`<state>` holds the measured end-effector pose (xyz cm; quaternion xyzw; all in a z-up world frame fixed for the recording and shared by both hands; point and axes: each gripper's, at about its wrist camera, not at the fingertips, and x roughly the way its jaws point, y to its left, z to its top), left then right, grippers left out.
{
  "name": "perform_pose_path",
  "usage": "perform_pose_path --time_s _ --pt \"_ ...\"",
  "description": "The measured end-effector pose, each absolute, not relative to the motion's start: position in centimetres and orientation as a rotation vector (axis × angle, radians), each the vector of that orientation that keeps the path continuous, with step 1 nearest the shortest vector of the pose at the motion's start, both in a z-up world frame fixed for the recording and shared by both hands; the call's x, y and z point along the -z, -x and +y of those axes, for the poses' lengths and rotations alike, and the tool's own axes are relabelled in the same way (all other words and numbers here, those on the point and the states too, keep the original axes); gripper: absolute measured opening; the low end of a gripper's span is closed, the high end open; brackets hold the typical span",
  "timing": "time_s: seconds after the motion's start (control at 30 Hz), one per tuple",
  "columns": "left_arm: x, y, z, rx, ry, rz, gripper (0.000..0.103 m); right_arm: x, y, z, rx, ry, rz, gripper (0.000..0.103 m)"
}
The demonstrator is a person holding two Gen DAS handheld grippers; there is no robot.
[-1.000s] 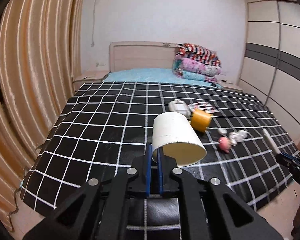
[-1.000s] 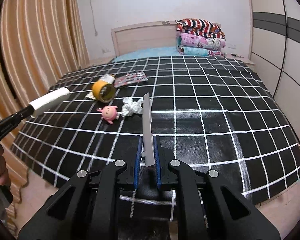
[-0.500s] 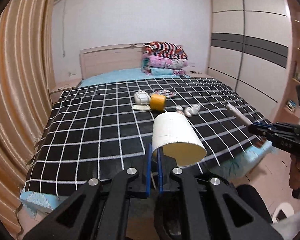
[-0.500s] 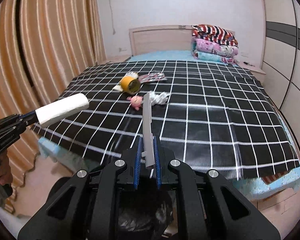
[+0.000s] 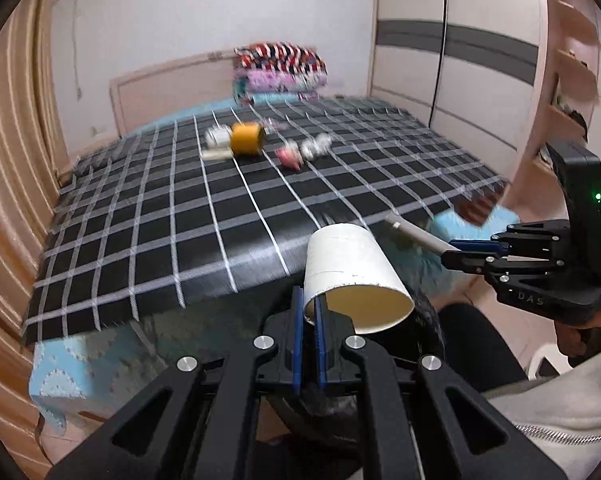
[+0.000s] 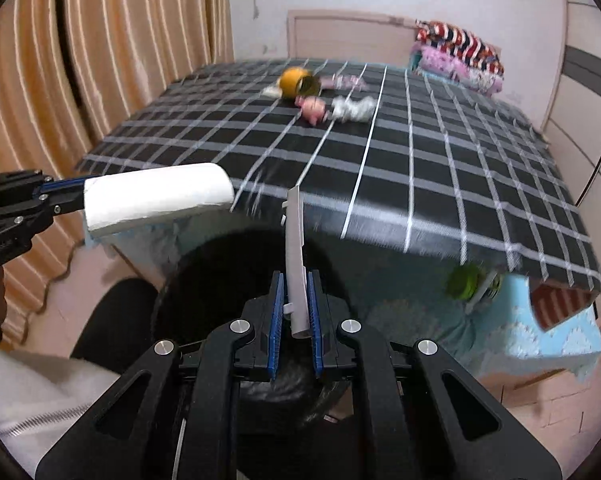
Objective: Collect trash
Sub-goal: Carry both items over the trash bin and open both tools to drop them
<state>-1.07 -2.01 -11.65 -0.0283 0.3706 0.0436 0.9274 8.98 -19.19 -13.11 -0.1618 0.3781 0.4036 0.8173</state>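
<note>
The left tongs [image 5: 309, 312] pinch the rim of a white paper cup [image 5: 352, 268]; the right tongs [image 6: 294, 312] clamp a flat grey plastic strip [image 6: 294, 248], above a black-lined bin [image 6: 204, 280].

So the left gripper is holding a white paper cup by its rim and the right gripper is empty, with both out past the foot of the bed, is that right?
Not quite. The right gripper is not empty: its jaws are shut on a thin grey plastic strip, as the right wrist view shows. The rest holds: the left gripper pinches the white paper cup by its rim, past the foot of the bed.
</note>
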Motion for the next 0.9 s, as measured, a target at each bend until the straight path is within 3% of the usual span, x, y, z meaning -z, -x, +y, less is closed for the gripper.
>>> perform_pose_path --time_s 0.6,0.9 --pt "22.9 -2.5 -1.5 -0.046 0.130 1.069 0.005 21.3 -10.0 -17.2 -0.829 0.387 1.072 0.013" --pt "25.4 -3.7 -1.8 -0.023 0.144 1.150 0.005 24.6 -10.3 -15.4 -0.834 0.434 1.161 0.013"
